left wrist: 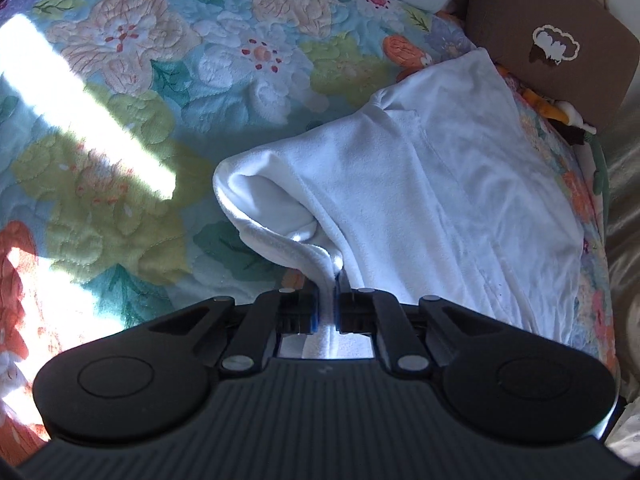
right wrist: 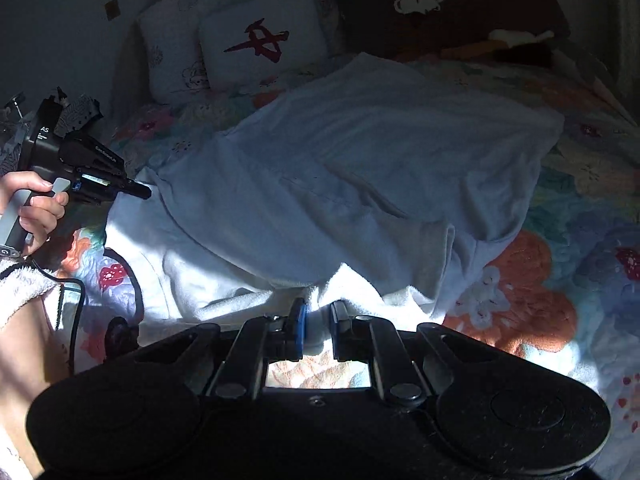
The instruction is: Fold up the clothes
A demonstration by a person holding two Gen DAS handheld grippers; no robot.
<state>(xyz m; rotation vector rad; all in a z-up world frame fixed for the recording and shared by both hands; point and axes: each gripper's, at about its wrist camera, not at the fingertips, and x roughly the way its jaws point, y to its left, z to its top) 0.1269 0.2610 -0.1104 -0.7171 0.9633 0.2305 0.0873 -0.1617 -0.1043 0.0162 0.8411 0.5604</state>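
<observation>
A white fleece garment (left wrist: 420, 208) lies spread on a floral quilt (left wrist: 160, 80). My left gripper (left wrist: 329, 280) is shut on its near left corner, and the soft hem bunches up between the pads. In the right wrist view the same garment (right wrist: 360, 152) stretches away across the bed, mostly in shadow. My right gripper (right wrist: 319, 314) is shut on a fold of its near edge, white cloth pinched between the blue-faced pads. The left gripper (right wrist: 136, 190) also shows at the far left of that view, held by a hand (right wrist: 36, 204) at the garment's left corner.
White pillows (right wrist: 256, 36) with a red mark lie at the head of the bed, beside a brown cushion (left wrist: 552, 40) with a cloud print. A black cable (right wrist: 76, 308) trails near a fluffy sleeve (right wrist: 20, 288). The bed's right edge (left wrist: 604, 240) meets shiny fabric.
</observation>
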